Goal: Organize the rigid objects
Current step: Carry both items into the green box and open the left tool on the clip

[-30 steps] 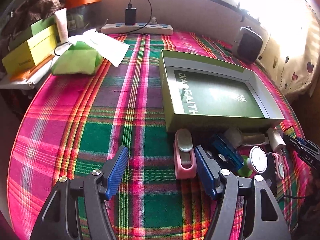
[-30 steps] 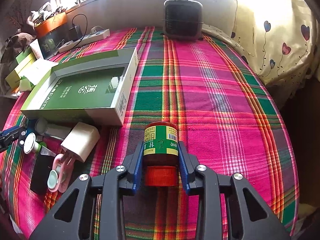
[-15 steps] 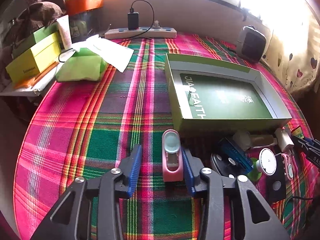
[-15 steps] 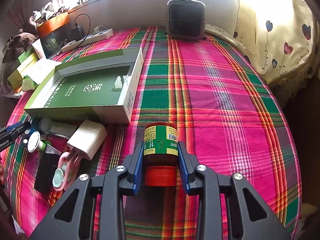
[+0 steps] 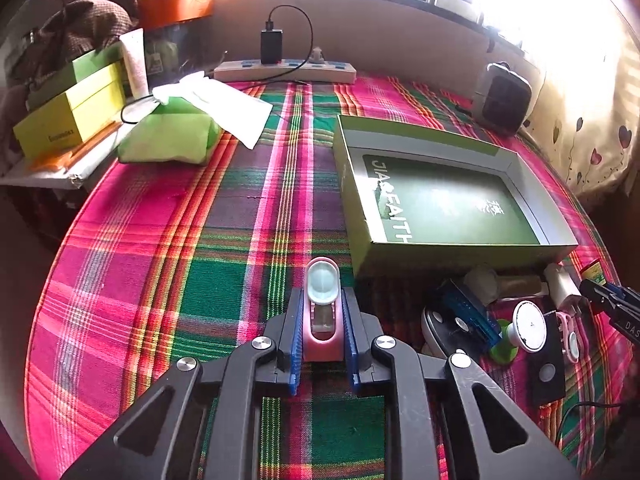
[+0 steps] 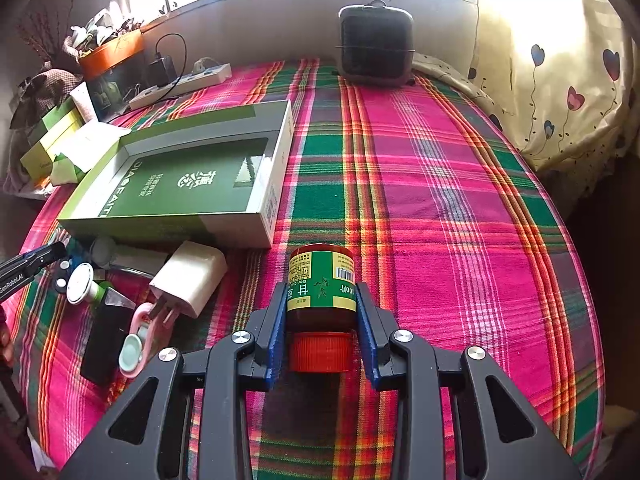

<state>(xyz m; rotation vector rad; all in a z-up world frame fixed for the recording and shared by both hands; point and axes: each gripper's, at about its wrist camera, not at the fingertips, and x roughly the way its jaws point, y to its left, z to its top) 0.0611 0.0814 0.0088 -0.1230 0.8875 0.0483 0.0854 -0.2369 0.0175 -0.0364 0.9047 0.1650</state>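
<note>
Left wrist view: the left gripper (image 5: 322, 334) has just closed, its blue pads now clamped on the small pink plastic clip with a pale round top (image 5: 322, 312), which lies on the pink-and-green plaid cloth (image 5: 160, 272) just before the near corner of the open green cardboard box (image 5: 448, 204). Right of the clip, also before the box, lies a clutter of small gadgets, among them a white wall charger (image 6: 188, 278). The right gripper (image 6: 322, 334) is clamped on a brown bottle with a green label and red cap (image 6: 322, 300), right of the box.
</note>
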